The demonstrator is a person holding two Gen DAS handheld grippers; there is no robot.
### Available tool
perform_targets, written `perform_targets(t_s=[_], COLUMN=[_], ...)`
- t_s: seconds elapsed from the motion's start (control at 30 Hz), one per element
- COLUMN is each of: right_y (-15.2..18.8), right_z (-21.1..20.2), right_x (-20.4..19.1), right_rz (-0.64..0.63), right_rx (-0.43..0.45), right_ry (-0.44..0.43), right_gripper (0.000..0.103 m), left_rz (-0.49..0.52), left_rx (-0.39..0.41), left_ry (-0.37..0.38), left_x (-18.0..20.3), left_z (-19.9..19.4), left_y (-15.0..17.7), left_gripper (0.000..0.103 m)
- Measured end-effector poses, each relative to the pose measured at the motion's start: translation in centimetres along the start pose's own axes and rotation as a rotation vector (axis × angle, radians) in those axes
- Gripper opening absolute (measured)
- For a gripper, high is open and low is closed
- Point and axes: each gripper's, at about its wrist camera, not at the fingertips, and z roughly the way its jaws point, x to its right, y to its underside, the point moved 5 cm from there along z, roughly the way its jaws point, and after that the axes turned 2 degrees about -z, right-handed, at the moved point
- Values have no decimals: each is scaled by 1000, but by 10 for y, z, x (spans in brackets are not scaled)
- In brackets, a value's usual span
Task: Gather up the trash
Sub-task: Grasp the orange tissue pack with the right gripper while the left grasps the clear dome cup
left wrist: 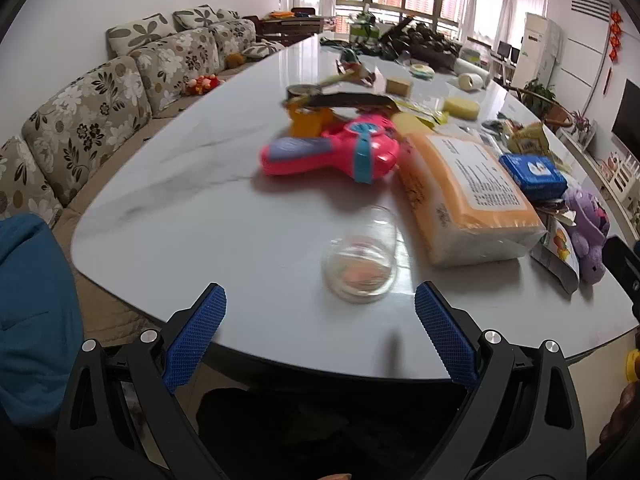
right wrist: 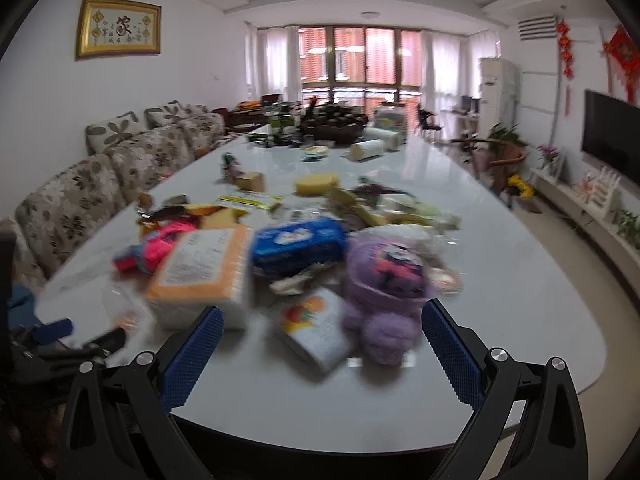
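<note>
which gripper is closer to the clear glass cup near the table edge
Left. The left gripper hangs open just short of the glass cup, which sits straight ahead between its fingers. The right gripper is open further right, facing the purple plush toy.

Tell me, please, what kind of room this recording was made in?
Most likely a home living room with a dining area: a floral sofa runs along the wall beside a long marble-look table covered in household clutter, and a flat television and red hanging decorations occupy the opposite wall.
</note>
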Motion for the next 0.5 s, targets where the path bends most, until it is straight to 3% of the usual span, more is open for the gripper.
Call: perform_targets(t_s=[0.23,0.5], right_y=[-28,-18], right_z=[38,109], right_x=[-63,-93], right_rz=[-77,-120], right_rx=[-101,-316], right_ry=[-128,-69], right_gripper=[98,98], left_rz=[-105,-119], left_rx=[55,98], left_ry=[-10,-57], left_x=[-55,-86], left_z=[-22,-18], left_y=[2,3], left_gripper=[93,93])
